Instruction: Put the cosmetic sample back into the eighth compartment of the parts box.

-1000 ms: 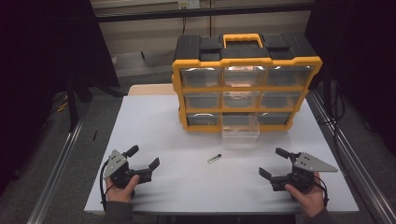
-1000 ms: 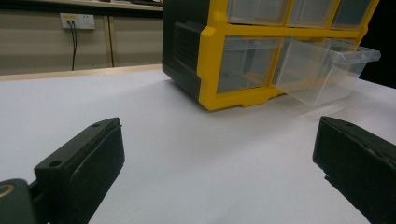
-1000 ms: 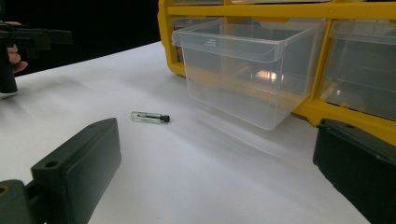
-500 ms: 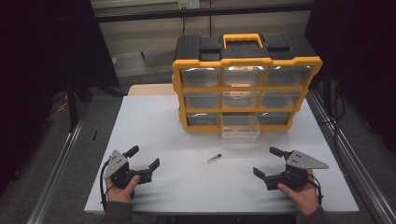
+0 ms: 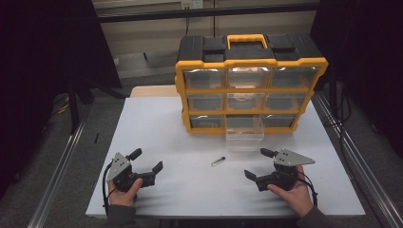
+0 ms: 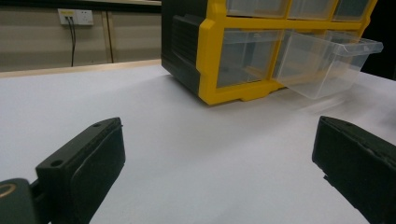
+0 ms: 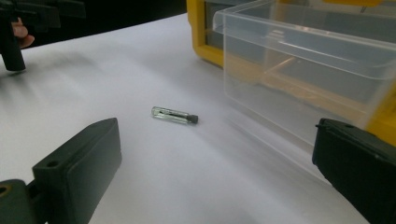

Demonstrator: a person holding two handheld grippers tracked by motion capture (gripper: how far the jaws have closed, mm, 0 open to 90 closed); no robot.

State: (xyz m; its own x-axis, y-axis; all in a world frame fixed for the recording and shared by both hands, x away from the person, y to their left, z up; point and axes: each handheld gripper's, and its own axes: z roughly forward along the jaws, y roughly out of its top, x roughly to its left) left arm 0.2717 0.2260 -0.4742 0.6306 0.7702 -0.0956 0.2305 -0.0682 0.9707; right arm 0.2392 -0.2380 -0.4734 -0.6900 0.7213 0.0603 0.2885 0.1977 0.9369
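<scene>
The white table (image 5: pixel 157 128) carries a yellow-and-black drawer cabinet (image 5: pixel 249 85) standing toward its far edge, right of the middle. From the cabinet's bottom row, the middle clear drawer (image 5: pixel 244 130) is pulled out toward the person and looks empty.

Both grippers rest near the front edge. The left gripper (image 5: pixel 145 161) sits toward the front left corner with its jaws spread wide and nothing between them. The right gripper (image 5: pixel 259 164) sits toward the front right, also gaping and empty, aimed at the small thing ahead of it.

That thing is a small clear vial (image 7: pixel 173 115) with a dark cap, lying on its side on the bare table, between the grippers and just in front of the open drawer. It is probably very light, rigid and smooth, so it may roll or slip out sideways; if glass, it may crack under a hard squeeze. A gentle pinch across the barrel near its middle seems safest. Nothing blocks the approach; only the drawer's front wall stands near.
</scene>
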